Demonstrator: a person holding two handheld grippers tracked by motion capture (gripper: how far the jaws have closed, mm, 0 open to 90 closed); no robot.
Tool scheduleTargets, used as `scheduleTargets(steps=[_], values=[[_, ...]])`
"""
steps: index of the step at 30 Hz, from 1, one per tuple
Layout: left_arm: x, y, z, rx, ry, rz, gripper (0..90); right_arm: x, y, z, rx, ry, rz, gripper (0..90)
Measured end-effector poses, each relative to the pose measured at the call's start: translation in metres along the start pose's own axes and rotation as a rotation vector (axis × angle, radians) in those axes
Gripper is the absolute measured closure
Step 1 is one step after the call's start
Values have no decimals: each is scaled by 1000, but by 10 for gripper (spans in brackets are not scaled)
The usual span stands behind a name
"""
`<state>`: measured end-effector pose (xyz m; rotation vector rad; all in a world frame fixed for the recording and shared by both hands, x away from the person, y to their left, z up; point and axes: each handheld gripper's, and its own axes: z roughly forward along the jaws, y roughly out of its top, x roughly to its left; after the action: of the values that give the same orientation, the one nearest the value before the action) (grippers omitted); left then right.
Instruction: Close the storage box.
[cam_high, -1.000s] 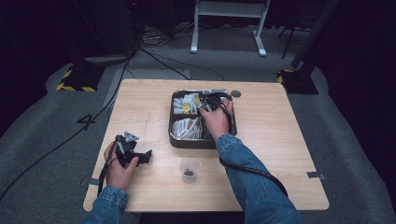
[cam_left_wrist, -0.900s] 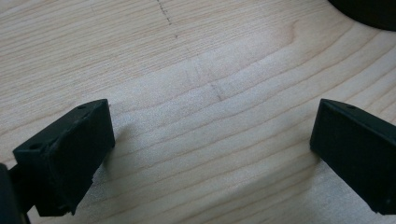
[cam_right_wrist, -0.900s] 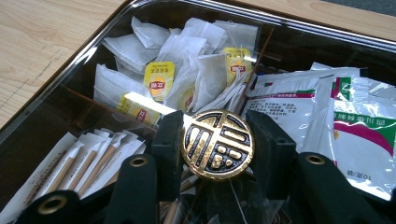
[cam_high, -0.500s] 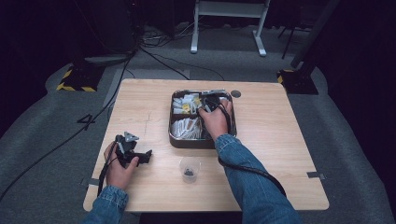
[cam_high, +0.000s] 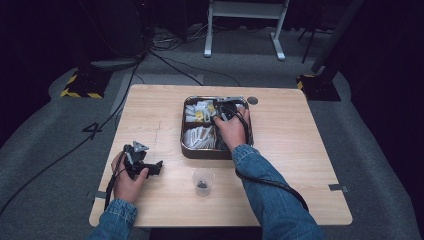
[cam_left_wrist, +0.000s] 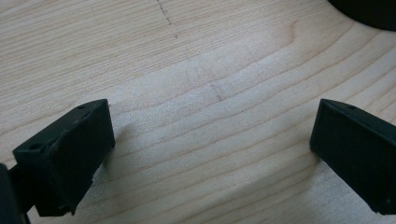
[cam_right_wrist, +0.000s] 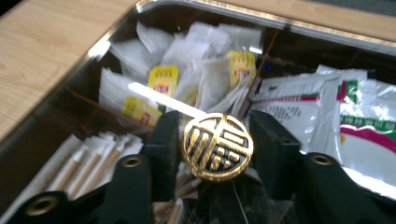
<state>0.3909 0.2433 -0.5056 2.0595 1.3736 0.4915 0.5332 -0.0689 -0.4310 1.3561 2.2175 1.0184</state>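
Note:
A round black-and-gold emblem disc (cam_right_wrist: 217, 146) sits between the jaws of my right gripper (cam_right_wrist: 215, 128), low over the metal tray (cam_right_wrist: 261, 18). Those jaws have just been opening, and the disc stands between them with no firm squeeze showing. Under it lie yellow-tagged tea bags (cam_right_wrist: 163, 77), white sachets (cam_right_wrist: 299, 107) and paper-wrapped sticks (cam_right_wrist: 88, 163). In the high view the right gripper (cam_high: 225, 107) is inside the tray (cam_high: 210, 156). My left gripper (cam_high: 145, 165) rests at the table's front left, and its jaws (cam_left_wrist: 210, 154) stand wide open over bare wood.
A small clear plastic cup (cam_high: 202, 181) with something dark in its bottom stands in front of the tray. A round dark disc (cam_high: 252, 100) lies on the wood behind the tray's right corner. Cables trail from both grippers. The wood around the left gripper is bare.

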Motion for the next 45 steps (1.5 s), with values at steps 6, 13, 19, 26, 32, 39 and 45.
scheduleTargets(steps=[6, 13, 19, 26, 32, 39, 45], values=[[0, 0, 0, 0, 0, 0, 2, -3, 10, -18, -54, 30, -3, 480], [0, 0, 0, 1, 0, 1, 2, -8, 17, -45, -96, 57, -9, 469], [0, 0, 0, 0, -2, 3, 2, -18, 20, -73, -142, 72, -17, 458], [0, 0, 0, 0, -2, 3, 2, -34, 16, -102, -179, 78, -12, 450], [0, 0, 0, 0, -2, 3, 2, -47, 9, -122, -201, 76, 0, 446], [0, 0, 0, 0, -2, 3, 2, -61, -1, -139, -208, 76, 9, 440], [0, 0, 0, 0, -2, 3, 2, -75, -11, -154, -218, 83, 17, 433]])
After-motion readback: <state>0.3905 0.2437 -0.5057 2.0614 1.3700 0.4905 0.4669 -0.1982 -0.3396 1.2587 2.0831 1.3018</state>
